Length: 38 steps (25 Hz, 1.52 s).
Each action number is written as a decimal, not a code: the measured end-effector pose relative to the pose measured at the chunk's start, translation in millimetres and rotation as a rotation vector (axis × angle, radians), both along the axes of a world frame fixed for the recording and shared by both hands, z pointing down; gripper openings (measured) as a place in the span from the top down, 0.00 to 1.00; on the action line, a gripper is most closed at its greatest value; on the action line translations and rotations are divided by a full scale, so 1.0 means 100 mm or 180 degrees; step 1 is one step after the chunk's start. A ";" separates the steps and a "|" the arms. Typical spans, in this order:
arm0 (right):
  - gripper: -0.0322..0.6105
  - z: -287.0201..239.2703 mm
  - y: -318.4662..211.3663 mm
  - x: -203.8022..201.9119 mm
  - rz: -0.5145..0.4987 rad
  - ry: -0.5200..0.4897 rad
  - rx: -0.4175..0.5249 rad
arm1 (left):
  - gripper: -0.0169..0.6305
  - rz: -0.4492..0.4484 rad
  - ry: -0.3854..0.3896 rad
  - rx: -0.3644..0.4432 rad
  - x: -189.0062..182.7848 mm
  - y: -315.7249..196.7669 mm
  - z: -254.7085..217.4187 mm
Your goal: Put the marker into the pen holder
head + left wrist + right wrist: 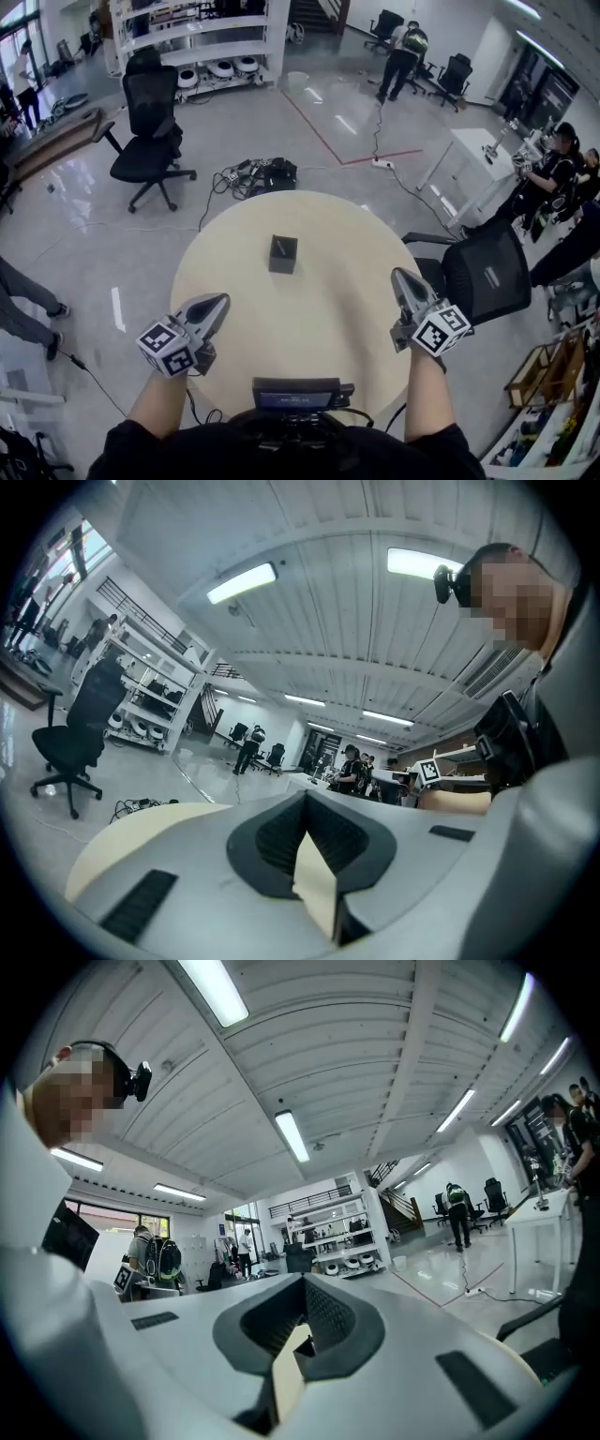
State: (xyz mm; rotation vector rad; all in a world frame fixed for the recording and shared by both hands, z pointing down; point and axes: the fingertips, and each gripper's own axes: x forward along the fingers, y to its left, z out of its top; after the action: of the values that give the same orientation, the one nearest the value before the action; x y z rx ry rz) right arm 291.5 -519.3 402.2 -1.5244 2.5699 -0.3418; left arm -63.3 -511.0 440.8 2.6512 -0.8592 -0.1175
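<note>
**A:** Which step is this?

**B:** Likely the end. The left tongs [223,300] and right tongs [398,275] are both clenched on nothing, near eight and three o'clock of the round beige bench [323,234].

**A:** And the marker?

**B:** None lies loose. Something pale inside the dark square pen holder [282,254], mid-bench, may be it, standing upright. It's too small to confirm. If so, withdraw.

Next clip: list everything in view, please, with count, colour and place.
table: one, round, beige, centre
pen holder: one, black, square, mid-table; contents too small to tell
screen device: one, black, table's near edge
office chairs: two nearby, black, one on floor far left, one at table's right
cable heap: one, black, floor beyond table
shelf unit: one, white, far back
bystanders: several, room edges
left gripper: one, grey, jaws shut, empty, above table's near left
right gripper: one, grey, jaws shut, empty, above table's near right
</note>
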 end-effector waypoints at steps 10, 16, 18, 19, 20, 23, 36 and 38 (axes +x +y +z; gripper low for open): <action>0.95 -0.21 1.08 0.58 -0.0174 0.0046 -0.0102 | 0.98 -0.0314 0.0074 0.0145 0.37 1.06 -0.49; 0.95 -0.12 1.50 0.93 -0.0358 -0.0008 -0.0151 | 0.98 -0.0454 0.0158 0.0084 0.69 1.63 -0.46; 0.95 -0.14 1.59 1.00 -0.0308 0.0012 -0.0128 | 0.98 -0.0428 0.0134 0.0127 0.73 1.73 -0.50; 0.95 -0.16 1.63 1.03 -0.0273 0.0031 -0.0092 | 0.98 -0.0419 0.0119 0.0165 0.73 1.75 -0.53; 0.95 -0.17 1.66 1.06 -0.0233 0.0047 -0.0059 | 0.98 -0.0413 0.0116 0.0194 0.71 1.75 -0.56; 0.95 -0.15 1.75 1.08 -0.0142 0.0076 -0.0075 | 0.98 -0.0404 0.0159 0.0194 0.61 1.72 -0.60; 0.95 -0.02 1.72 0.78 -0.0070 0.0116 -0.0265 | 0.98 -0.0295 0.0145 0.0168 0.43 1.64 -0.55; 0.95 0.00 1.71 0.76 -0.0070 0.0114 -0.0285 | 0.98 -0.0292 0.0124 0.0158 0.41 1.65 -0.53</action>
State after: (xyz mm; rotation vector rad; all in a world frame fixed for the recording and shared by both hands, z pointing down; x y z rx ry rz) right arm 367.6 -348.0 401.9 -1.5460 2.6341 -0.4418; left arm -22.4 -346.0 387.6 2.6461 -0.9774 -0.2153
